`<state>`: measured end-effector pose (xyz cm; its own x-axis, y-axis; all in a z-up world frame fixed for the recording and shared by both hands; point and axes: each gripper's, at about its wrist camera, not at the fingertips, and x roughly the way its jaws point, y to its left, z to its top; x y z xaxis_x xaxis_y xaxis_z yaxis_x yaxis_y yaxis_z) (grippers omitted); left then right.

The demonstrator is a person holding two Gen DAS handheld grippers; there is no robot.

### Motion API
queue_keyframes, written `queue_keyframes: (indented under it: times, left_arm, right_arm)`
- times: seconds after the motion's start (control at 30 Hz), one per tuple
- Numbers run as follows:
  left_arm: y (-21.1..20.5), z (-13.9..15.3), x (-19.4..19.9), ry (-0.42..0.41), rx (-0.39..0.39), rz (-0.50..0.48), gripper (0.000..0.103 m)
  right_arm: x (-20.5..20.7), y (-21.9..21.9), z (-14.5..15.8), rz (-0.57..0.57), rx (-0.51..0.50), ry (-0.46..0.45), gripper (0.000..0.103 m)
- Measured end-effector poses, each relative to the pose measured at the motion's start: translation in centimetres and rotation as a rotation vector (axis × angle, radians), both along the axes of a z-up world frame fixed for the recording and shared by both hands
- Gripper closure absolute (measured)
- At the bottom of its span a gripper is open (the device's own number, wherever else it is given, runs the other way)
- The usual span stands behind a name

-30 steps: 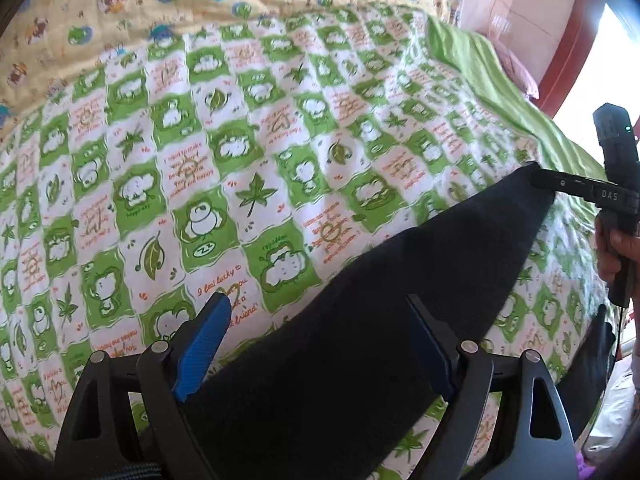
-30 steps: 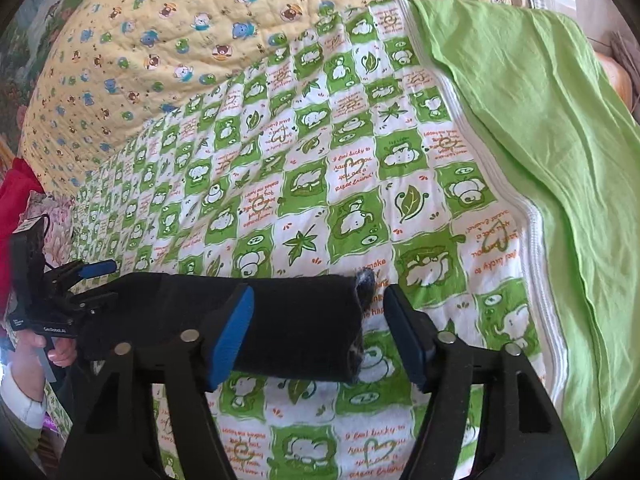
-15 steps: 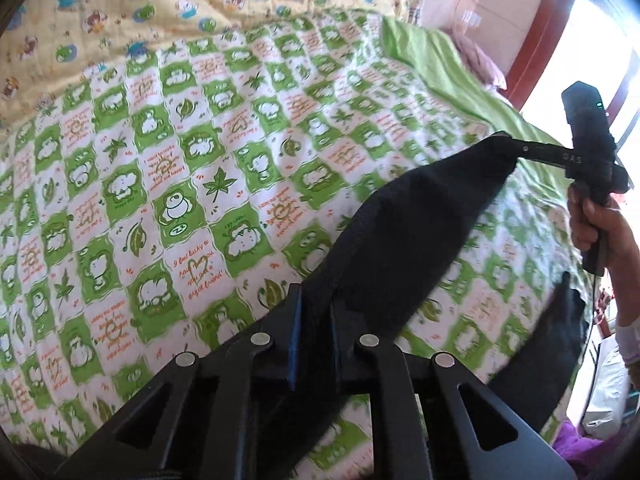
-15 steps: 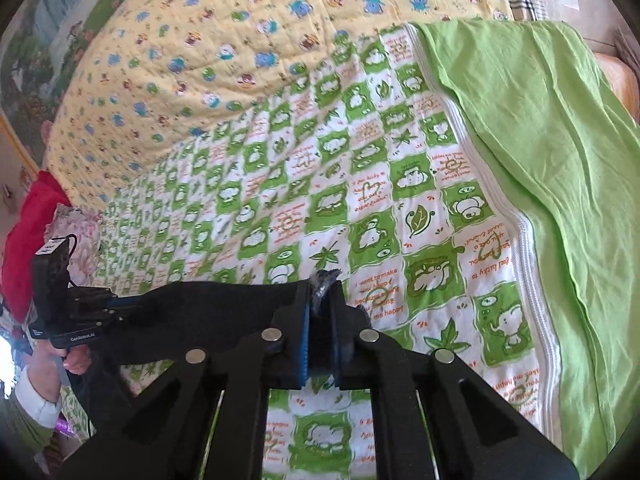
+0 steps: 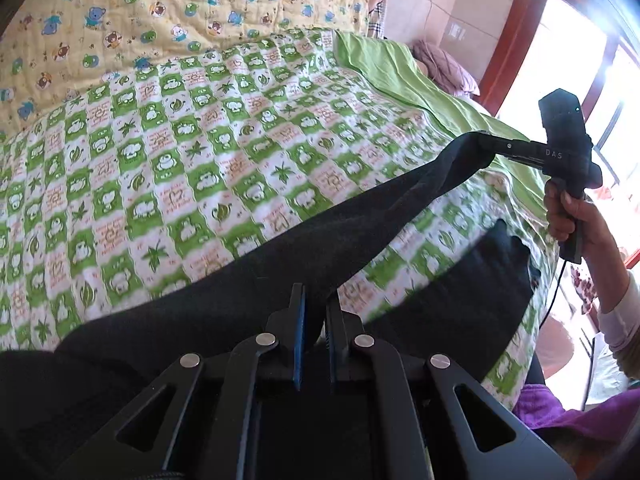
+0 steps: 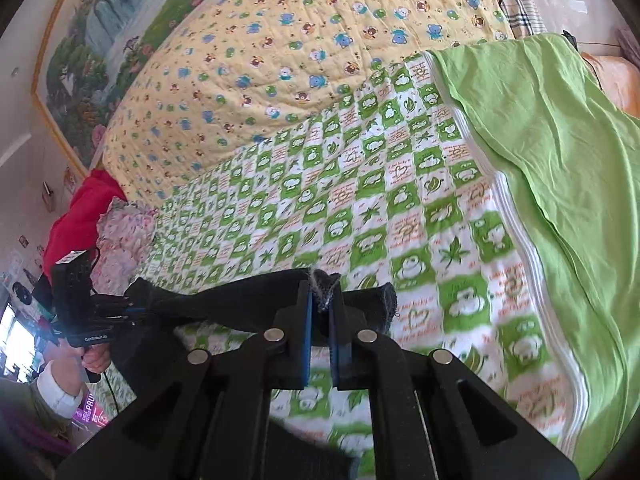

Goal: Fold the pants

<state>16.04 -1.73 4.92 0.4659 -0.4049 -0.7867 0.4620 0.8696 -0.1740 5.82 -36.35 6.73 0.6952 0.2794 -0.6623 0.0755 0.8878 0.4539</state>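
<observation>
Black pants hang stretched between both grippers above the bed. My left gripper is shut on the waist end of the pants. My right gripper is shut on a leg cuff; it also shows in the left wrist view, lifting that leg. The second leg droops onto the bed's near edge. In the right wrist view the pants run left to the left gripper.
The bed has a green-and-white checked sheet, a yellow bear-print quilt at the back and a plain green sheet on the right. Red and floral cloth lies at the left edge. A purple cloth lies beside the bed.
Both grippers went from open to shut on the pants, then lifted them. The pants now hang higher off the bed, with one leg pulled taut and the other drooping.
</observation>
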Motion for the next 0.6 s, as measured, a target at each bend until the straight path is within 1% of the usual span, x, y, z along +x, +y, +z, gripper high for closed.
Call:
queue_keyframes:
  times: [0.23,0.37,0.6]
  left_arm:
    - [0.6,0.1,-4.4,-0.018,-0.014,0.008,0.096]
    - [0.8,0.2,-6.2,-0.025,-0.023,0.009,0.096]
    - [0.5,-0.4,-8.9,-0.031,-0.038,-0.01,0.096]
  right_arm:
    - [-4.2,2.3,0.6,0.046,-0.02,-0.029,0.095]
    - [-6.4,3.3,0.9,0.069,-0.027,-0.043,0.095]
    - [-9.7,4.4,0.3,0.087,-0.06,-0.02,0.095]
